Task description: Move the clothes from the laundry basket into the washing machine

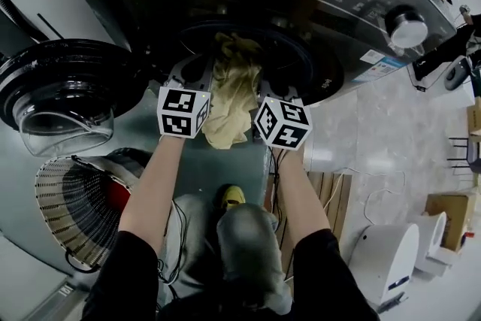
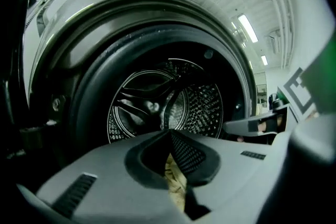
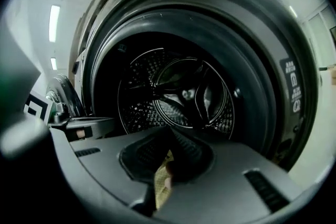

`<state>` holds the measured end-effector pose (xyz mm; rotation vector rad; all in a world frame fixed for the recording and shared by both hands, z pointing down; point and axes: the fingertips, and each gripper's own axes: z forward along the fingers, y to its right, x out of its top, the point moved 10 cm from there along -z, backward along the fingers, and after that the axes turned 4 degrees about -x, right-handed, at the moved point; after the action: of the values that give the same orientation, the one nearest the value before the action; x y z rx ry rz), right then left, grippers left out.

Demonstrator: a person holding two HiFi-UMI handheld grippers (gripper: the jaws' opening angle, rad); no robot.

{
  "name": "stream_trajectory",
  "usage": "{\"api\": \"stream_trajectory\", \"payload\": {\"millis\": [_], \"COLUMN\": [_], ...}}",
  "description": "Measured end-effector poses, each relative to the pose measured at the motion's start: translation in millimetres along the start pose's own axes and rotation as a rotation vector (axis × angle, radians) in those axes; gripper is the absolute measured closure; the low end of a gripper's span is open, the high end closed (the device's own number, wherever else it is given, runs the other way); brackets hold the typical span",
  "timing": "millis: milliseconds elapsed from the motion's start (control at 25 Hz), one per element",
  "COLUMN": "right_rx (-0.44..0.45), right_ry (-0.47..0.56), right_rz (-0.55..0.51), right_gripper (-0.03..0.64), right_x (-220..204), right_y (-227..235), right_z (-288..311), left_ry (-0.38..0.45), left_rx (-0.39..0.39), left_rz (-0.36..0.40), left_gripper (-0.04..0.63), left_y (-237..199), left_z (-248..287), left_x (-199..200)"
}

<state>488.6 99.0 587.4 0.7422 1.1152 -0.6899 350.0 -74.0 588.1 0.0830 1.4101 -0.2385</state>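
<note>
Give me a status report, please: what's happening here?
Grippers: left gripper and right gripper both shut on the yellow cloth. Cloth hangs before the open drum. Nothing blocks the opening.

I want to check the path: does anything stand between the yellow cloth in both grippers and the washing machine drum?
Nothing visible does. The door is swung aside, the drum is open, and the yellow cloth, pinched by the left gripper and right gripper, hangs just before it.

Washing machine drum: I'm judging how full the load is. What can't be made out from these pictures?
Drum floor: both gripper views, covered by the left gripper and right gripper, each shut on the yellow cloth; head view, the cloth drapes over the opening.
Laundry basket contents: head view, dark, partly behind the left arm.
</note>
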Motion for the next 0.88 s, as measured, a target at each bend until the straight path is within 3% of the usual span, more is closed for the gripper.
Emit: {"api": "stream_trajectory", "payload": {"millis": [440,880], "right_rx": [0.07,0.059], "right_ry": [-0.097,-0.103], "right_rz": [-0.081,-0.037], "right_gripper": [0.612,0.612], "right_x": [80,184], "right_y": [-25,-46], "right_z": [-59,-140], "left_ry": [-0.073,-0.107], "left_rx": [0.028,0.066], "left_rz": [-0.065,-0.093], "left_gripper": [0.584,0.584], "left_y": [26,58], "left_z": [-51,-121], "left_x": [83,193]}}
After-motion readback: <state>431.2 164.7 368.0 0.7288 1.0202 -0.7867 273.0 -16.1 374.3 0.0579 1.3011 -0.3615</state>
